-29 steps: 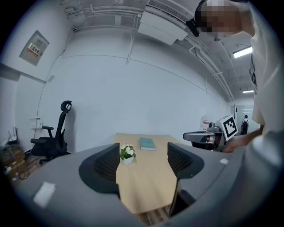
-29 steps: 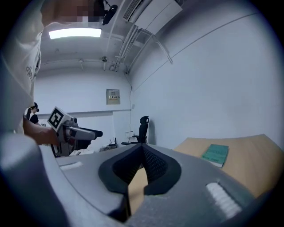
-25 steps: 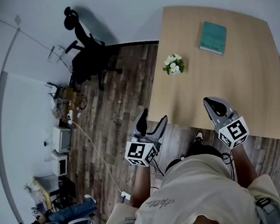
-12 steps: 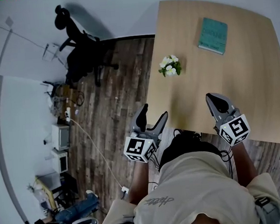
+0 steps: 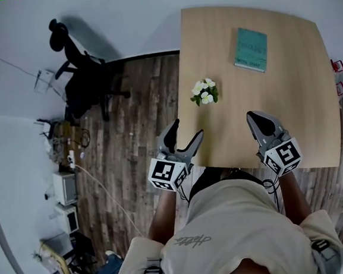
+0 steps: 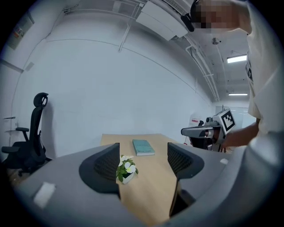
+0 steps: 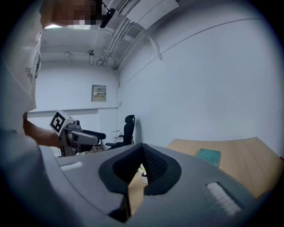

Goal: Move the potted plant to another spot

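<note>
Two grippers are hovering at table (image 5: 299, 92) edge: L gripper (image 5: 186, 131) gaping wide, empty; R gripper (image 5: 256, 120) pinched together, empty. Plant (image 5: 204, 92) is sitting at L's 1 o'clock. Risk: an off-centre approach tipping it.

The table (image 5: 299, 92) is pale wood, smooth and matt, and the floor (image 5: 134, 119) is darker planks with visible grain. The book (image 5: 251, 49) has a matt teal cover. The left gripper (image 5: 186, 130) and right gripper (image 5: 255, 118) are matt grey plastic with dark ribbed pads (image 6: 108, 164).
</note>
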Available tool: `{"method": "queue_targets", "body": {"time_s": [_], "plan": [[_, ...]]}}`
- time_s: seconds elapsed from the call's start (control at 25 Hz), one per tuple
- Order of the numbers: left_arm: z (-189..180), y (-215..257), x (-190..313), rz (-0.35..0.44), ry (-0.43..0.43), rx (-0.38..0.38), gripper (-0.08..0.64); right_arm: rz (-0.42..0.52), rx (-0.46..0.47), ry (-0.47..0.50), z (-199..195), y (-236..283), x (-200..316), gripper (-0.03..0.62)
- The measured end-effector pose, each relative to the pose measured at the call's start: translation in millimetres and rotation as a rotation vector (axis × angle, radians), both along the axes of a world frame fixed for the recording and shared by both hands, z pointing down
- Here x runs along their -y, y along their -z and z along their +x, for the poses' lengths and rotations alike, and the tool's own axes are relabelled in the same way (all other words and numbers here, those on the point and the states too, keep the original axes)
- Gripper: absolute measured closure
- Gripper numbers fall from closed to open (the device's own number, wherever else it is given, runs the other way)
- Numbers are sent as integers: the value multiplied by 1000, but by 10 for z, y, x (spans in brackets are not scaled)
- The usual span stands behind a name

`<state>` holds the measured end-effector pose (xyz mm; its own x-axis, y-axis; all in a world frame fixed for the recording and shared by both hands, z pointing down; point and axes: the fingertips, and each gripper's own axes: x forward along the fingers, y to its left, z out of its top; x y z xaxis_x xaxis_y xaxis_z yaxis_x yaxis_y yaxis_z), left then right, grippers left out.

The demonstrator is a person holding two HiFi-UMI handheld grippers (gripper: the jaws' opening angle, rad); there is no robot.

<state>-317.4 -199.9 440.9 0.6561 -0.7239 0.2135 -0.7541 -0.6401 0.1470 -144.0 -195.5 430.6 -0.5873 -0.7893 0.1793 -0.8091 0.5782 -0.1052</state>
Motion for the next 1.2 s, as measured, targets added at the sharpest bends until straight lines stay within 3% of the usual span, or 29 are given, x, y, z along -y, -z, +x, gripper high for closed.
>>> {"method": "queue_targets", "body": {"time_s": [0.16, 0.56, 0.88, 1.2], "plan": [[-45, -58, 228, 23, -59, 26, 203, 4, 32, -49, -77, 107, 117, 589], [-126, -300, 563, -15, -181, 20, 202, -27, -11, -177, -125, 5, 163, 589], [66, -692, 727, -43, -304, 104, 196, -52, -12, -211, -190, -154, 185, 589], [161, -1204, 876, -107, -331, 136, 187, -103, -23, -219, -113, -327, 234, 589]]}}
